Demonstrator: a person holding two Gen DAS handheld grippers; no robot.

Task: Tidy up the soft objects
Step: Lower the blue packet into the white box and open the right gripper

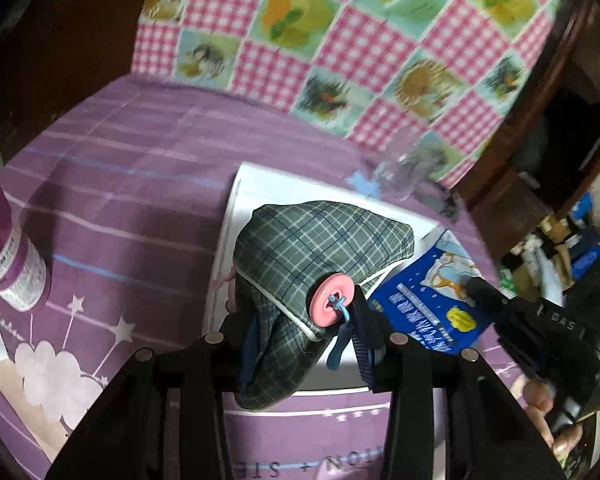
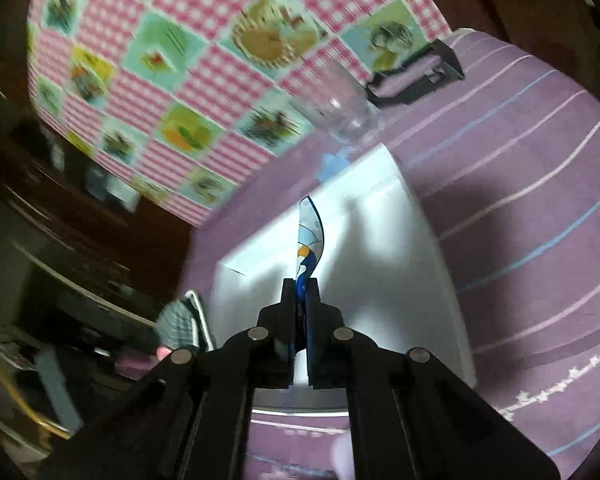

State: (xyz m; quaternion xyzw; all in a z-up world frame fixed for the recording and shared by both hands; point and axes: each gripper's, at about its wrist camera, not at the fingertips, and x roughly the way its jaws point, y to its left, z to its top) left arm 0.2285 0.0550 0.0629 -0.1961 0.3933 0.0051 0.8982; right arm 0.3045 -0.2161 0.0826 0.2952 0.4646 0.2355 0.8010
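Our left tool [image 1: 304,340], in the lower middle of the left wrist view, is partly closed on a soft green plaid fabric pouch with white piping [image 1: 320,248]; its black fingers press the pouch's lower end from both sides. A round pink button tied with a blue cord [image 1: 332,300] sits on the pouch near the centre of the frame. The pouch hangs over a shallow white rectangular box [image 1: 244,200] that lies on the purple striped bed cover [image 1: 120,184].

Our right tool [image 2: 300,296], low in the middle of the right wrist view, is clamped tight on the edge of a flat blue printed packet [image 2: 310,240], which stands edge-on over the same white box [image 2: 380,240]. In the left wrist view that packet [image 1: 428,304] shows at the lower right, just beside the pouch.

A pink gingham patchwork cloth [image 1: 340,40] fills the top of both views. A clear glass [image 2: 348,112] stands near the box's far corner, blurred. A purple-labelled canister [image 1: 16,276] rests at the left edge.
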